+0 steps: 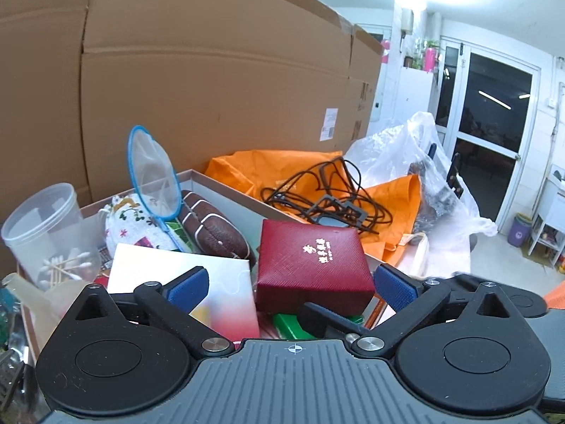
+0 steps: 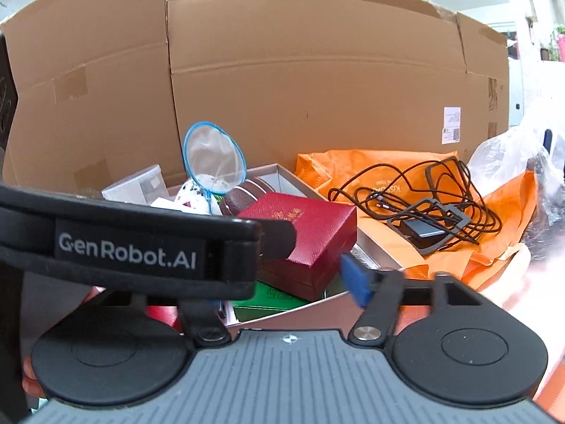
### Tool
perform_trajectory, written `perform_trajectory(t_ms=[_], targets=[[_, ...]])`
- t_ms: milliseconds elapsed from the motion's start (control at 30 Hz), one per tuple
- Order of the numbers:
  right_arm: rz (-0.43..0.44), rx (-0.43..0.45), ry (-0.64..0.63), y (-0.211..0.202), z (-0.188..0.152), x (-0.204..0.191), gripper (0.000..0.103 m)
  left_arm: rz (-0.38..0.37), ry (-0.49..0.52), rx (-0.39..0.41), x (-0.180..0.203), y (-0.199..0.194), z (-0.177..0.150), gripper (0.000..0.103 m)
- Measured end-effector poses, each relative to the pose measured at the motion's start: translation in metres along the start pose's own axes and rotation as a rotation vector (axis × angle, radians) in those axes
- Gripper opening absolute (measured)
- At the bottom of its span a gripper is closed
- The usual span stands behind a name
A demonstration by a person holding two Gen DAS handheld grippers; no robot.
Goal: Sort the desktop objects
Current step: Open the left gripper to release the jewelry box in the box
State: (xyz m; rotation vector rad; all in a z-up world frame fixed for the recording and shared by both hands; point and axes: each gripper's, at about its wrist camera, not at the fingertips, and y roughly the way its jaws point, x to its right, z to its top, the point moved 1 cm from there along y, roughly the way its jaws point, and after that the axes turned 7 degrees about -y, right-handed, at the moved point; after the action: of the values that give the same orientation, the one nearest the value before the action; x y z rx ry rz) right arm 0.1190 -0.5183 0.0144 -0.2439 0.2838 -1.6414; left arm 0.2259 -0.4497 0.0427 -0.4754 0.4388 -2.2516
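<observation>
— Where was the red case [image 1: 312, 268]?
— In the open box [image 1: 226, 185], atop the clutter.
— And the tools?
— Left tool [image 1: 293, 282] spread wide around it, untouching; right tool [image 2: 282, 275] apart, holding nothing.

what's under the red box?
The red box sits tilted on a green box, with only the green one's front edge showing. A white card lies beside it. Anything deeper in the tray is covered.
</observation>
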Motion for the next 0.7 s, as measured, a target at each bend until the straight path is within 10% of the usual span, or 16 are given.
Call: perform_trajectory(t_ms=[100, 700], targets=[[-0.021, 0.048, -0.003, -0.012, 0.001, -0.003, 0.101, 0.008, -0.002, -0.004, 0.000, -0.007, -0.002, 0.103], [0.038, 0.039, -0.027, -0.069, -0.005, -0.038, 0.103, 0.043, -0.033, 0.008, 0.004, -0.088, -0.036, 0.103]])
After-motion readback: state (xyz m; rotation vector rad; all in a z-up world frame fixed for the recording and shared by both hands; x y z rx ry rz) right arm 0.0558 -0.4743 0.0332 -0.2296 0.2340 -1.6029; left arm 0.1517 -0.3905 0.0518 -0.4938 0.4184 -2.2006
